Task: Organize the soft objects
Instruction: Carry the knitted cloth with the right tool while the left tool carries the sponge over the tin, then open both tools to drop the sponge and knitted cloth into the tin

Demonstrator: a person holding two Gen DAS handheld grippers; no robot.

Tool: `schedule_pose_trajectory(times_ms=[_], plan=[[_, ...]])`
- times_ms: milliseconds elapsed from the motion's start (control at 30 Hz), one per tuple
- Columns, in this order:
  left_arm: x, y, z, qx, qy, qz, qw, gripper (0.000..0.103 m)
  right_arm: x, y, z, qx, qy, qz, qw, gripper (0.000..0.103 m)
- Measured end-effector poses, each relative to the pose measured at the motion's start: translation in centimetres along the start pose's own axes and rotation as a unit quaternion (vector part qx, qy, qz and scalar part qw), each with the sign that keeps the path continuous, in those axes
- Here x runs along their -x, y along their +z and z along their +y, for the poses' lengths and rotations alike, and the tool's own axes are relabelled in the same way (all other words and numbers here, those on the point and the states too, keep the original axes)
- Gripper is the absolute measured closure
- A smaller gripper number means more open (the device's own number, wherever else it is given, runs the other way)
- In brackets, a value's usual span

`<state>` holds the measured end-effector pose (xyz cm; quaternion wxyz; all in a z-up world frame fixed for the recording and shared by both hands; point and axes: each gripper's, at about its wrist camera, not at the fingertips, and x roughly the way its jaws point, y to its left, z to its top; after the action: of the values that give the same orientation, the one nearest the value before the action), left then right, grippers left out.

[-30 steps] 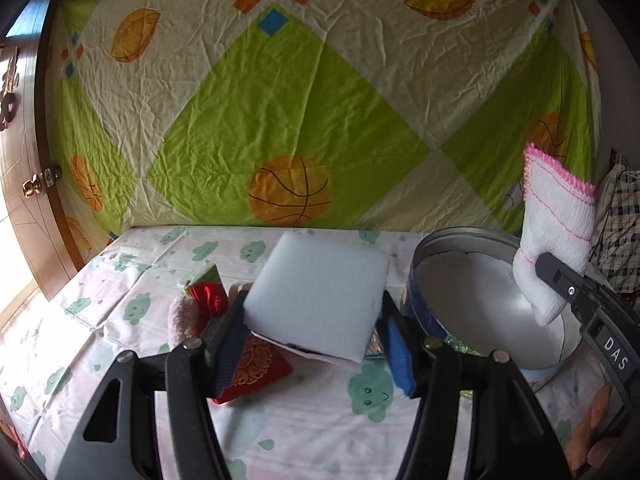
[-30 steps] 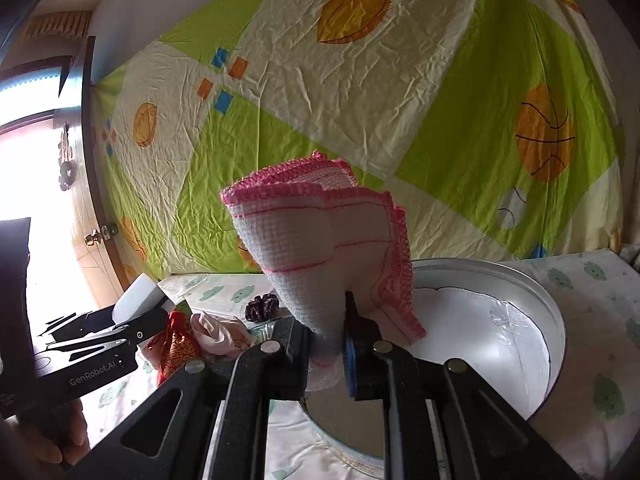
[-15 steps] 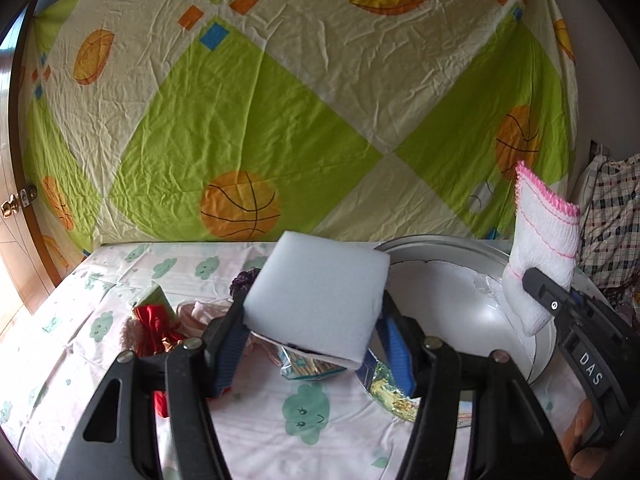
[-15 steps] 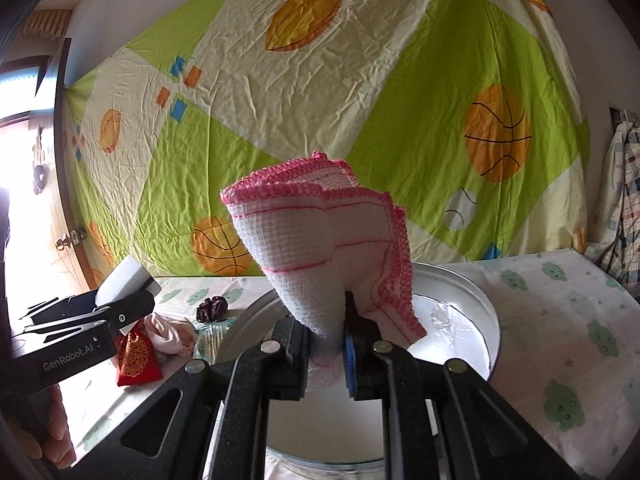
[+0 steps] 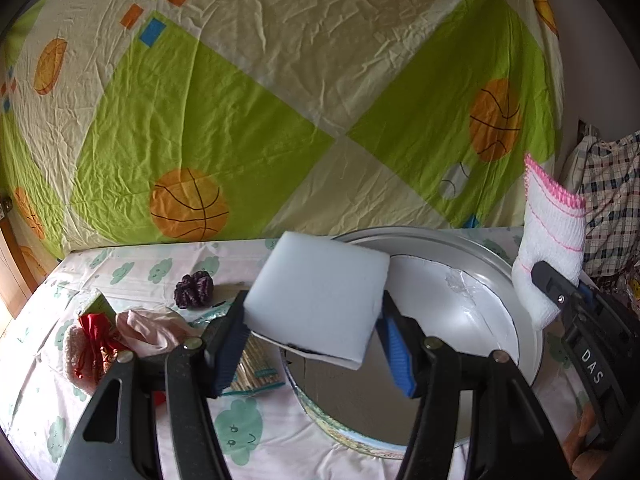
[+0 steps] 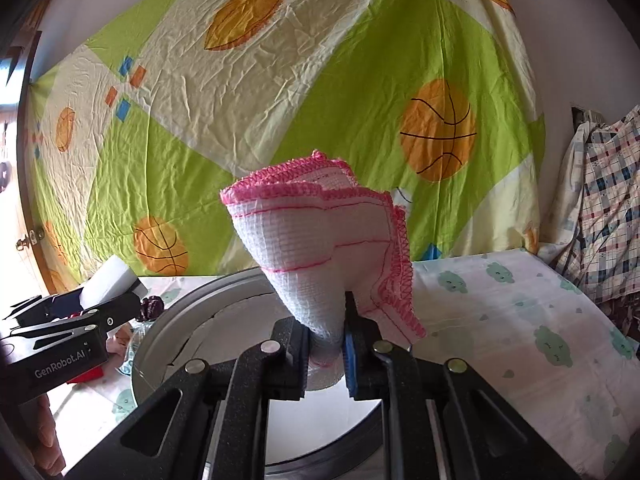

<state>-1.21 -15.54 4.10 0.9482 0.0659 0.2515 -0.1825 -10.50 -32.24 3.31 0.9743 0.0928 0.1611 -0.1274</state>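
Note:
My left gripper (image 5: 314,344) is shut on a white foam sponge block (image 5: 320,296), held above the near left rim of a round metal tin (image 5: 472,244). My right gripper (image 6: 326,344) is shut on a white knitted cloth with pink edging (image 6: 316,248), which stands up above the tin (image 6: 168,320). In the left wrist view that cloth (image 5: 548,248) and the right gripper (image 5: 560,300) hang at the tin's right rim. From the right wrist view the sponge (image 6: 110,280) sits at the far left.
Left of the tin on the cloud-print sheet (image 5: 132,268) lie a red pouch (image 5: 96,340), a pink cloth (image 5: 152,328), a dark purple scrunchie (image 5: 194,290) and a packet of sticks (image 5: 256,368). A sports-print sheet (image 5: 240,100) hangs behind. Plaid fabric (image 6: 604,200) is piled at right.
Both grippers have swung to the right with their loads: the sponge now hangs over the tin's left rim, and the tin has shifted towards the middle of both views. Neither grip has altered.

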Motion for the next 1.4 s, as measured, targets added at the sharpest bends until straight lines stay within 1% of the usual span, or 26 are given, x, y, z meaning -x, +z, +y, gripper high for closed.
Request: schedule_pose_trajectory(times_ms=[200, 367, 533, 767, 967, 1400], plan=[[-2.0, -0.2, -1.8, -0.005, -0.006, 0.016, 0.9998, 0.042, -0.8, 0.0, -1.2, 0.004, -0.031, 0.009, 0.999, 0.088], [-3.2, -0.4, -2.8, -0.009, -0.015, 0.027, 0.9995, 0.042, -1.7, -0.4, -1.2, 0.028, -0.068, 0.016, 0.997, 0.088], [-4.0, -0.8, -3.4, -0.014, -0.023, 0.035, 0.999, 0.042, -2.7, -1.0, -1.0, 0.041, -0.085, 0.032, 0.995, 0.088], [-5.2, -1.2, -3.8, -0.013, -0.035, 0.052, 0.998, 0.042, -3.6, -1.2, -0.6, 0.05, -0.088, 0.05, 0.994, 0.088], [-5.7, -1.4, -3.9, -0.015, -0.032, 0.058, 0.9977, 0.042, -4.7, -1.5, 0.3, 0.071, -0.087, 0.074, 0.991, 0.088], [-7.2, -2.2, -4.0, -0.025, -0.026, 0.08, 0.9962, 0.042, -5.8, -1.7, 0.9, 0.082, -0.076, 0.104, 0.988, 0.088]])
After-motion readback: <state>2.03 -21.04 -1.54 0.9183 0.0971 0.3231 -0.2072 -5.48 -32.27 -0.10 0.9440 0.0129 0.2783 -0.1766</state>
